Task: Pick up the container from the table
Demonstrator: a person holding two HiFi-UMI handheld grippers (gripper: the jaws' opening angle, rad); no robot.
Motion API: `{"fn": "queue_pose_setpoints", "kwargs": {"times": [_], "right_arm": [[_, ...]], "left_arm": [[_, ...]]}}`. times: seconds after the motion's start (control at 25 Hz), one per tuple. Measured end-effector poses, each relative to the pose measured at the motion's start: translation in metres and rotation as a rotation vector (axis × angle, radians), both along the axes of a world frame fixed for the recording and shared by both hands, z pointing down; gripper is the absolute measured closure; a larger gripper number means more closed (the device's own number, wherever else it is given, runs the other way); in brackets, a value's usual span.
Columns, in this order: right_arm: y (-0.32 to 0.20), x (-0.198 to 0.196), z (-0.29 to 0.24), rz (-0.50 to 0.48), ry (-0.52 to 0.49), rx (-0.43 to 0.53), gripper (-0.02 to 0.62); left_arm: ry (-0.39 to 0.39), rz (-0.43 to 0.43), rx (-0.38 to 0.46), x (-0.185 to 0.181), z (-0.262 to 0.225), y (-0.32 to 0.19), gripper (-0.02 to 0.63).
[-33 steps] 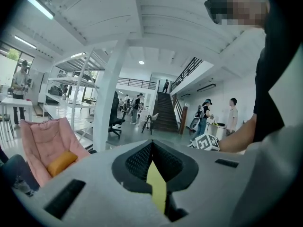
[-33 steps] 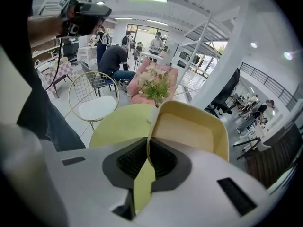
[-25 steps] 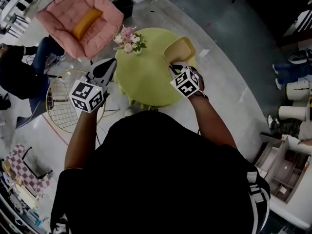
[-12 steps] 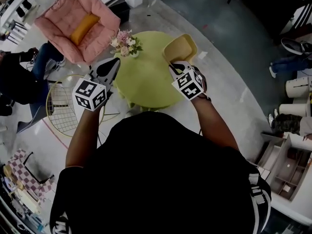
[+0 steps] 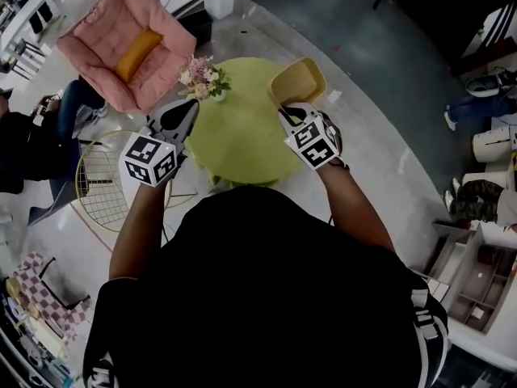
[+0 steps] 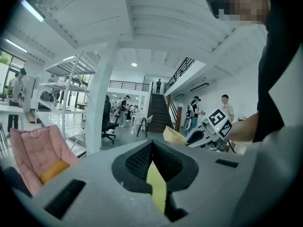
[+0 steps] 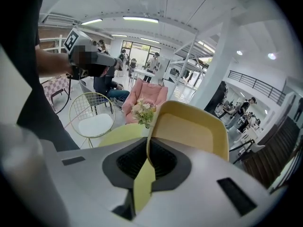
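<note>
Above the green table [image 5: 242, 140], the right hand-held gripper [image 7: 147, 161] clamps a pale-yellow open container [image 7: 191, 129].

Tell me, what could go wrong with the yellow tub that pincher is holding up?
It could slip: the right gripper pinches the yellow container by just one edge of its rim, so it may tilt or drop onto the green table. It could also bump the flowers, which stand close by on that table, if it swings their way.
</note>
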State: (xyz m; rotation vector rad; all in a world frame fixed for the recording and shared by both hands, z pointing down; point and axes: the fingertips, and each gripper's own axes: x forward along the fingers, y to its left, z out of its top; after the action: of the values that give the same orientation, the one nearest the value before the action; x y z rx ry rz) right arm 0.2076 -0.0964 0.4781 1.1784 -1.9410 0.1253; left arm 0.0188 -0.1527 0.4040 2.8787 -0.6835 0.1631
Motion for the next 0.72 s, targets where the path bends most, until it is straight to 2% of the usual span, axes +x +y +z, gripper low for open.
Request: {"fn": "queue_pose_setpoints", "kwargs": {"times": [0.4, 0.72], "right_arm": [[0.001, 0.013, -0.001, -0.007, -0.012, 0.000, 0.574], [-0.001, 0.014, -0.004, -0.027, -0.013, 0.001, 0.574]], "left_arm": [[-0.001, 0.000, 0.005, 0.016, -0.003, 0.004, 0.591], [-0.003, -0.022, 0.001, 0.015, -0.003, 0.004, 0.591]]}}
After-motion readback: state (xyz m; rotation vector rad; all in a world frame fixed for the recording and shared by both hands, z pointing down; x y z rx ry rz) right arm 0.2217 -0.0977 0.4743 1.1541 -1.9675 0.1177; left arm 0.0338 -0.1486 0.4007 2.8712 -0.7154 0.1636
